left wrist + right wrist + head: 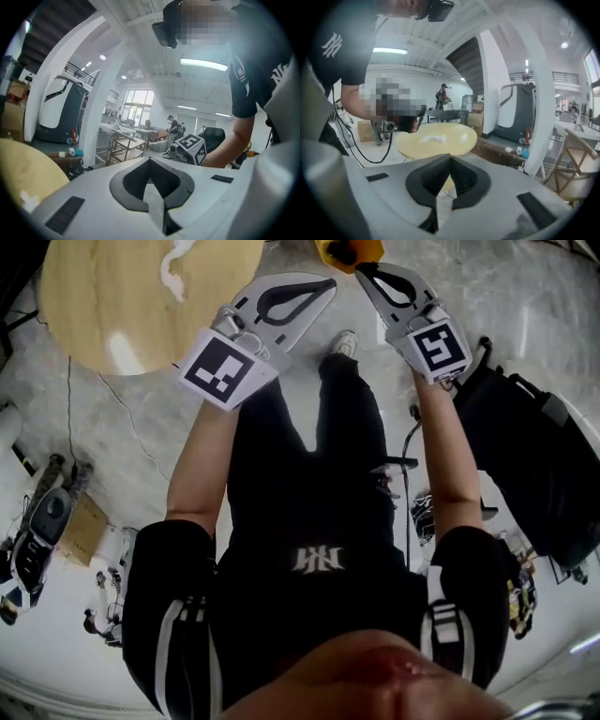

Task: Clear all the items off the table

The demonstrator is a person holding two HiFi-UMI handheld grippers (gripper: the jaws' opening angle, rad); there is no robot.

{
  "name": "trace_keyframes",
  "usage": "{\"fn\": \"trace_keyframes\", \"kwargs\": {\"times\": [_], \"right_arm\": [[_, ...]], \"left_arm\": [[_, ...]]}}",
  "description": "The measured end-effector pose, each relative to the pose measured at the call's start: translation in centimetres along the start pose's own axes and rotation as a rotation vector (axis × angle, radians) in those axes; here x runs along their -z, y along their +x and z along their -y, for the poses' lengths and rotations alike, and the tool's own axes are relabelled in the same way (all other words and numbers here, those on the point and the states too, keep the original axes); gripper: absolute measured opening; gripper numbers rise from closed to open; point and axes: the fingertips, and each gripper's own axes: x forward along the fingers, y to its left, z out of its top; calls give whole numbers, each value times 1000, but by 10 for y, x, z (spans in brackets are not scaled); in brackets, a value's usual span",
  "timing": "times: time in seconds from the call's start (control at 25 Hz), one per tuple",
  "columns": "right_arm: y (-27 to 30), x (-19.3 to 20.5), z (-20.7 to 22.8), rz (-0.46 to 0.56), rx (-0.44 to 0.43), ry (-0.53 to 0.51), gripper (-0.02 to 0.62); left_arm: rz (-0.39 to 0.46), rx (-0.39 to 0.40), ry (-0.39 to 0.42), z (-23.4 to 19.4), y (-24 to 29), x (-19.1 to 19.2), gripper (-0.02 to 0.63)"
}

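So, left to right in the head view. Far left on the pale floor [150, 456]: a grey device [42, 521] with a cardboard box [82, 529] just beside it.

Top left: round wooden table [141, 296] with one white scrap [176, 266] lying on it toward its right side, not yet cleared. Nothing touches the scrap.

Next, the left gripper [323, 287]: jaws pressed together, nothing between them. Its own view shows the dark pads [129, 185] meeting at a point, with only the table's edge at lower left. Its marker cube [225, 369] faces the head camera, just ahead of the forearm.

Between the arms: the person's black trousers [319, 456] and one shoe [345, 341] on the floor.

Top centre: a yellow thing [349, 251], cut off by the frame edge. Can't tell what it is.

Then the right gripper [367, 274]: its tip is just below the yellow thing, contact unclear. Jaws are closed too, and empty. Its view looks past the closed pads at the table with the scrap on top, well apart from the jaws. The right cube [439, 348] sits just above the wrist.

Far right: a black bag [539, 465] on the floor beside the person's right arm.

Both forearms are stretched forward, grippers side by side with tips angled toward each other, clear of the tabletop.
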Motion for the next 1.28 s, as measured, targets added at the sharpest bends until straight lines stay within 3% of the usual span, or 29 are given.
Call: {"fn": "trace_keyframes", "kwargs": {"times": [0.2,0.36,0.48,0.68,1.0,1.28], "right_arm": [[3,-147,-82,116,-98,-59,3],[34,-237,-138,161,-153,-86,3],[64,-276,-180,174,-176,-107,3],[88,-293,-215,143,-241,-123,3],[91,-307,-234,162,-359,-115,3],[98,-307,-245,159,-358,-110,3]], "left_arm": [[65,-63,14,-6,-108,-86,12],[89,-90,11,-26,-202,-120,12],[79,-111,44,-35,-273,-128,12],[91,-141,21,-46,-325,-127,12],[113,-234,-56,-45,-342,-110,12],[123,-205,-68,-44,-347,-106,12]]}}
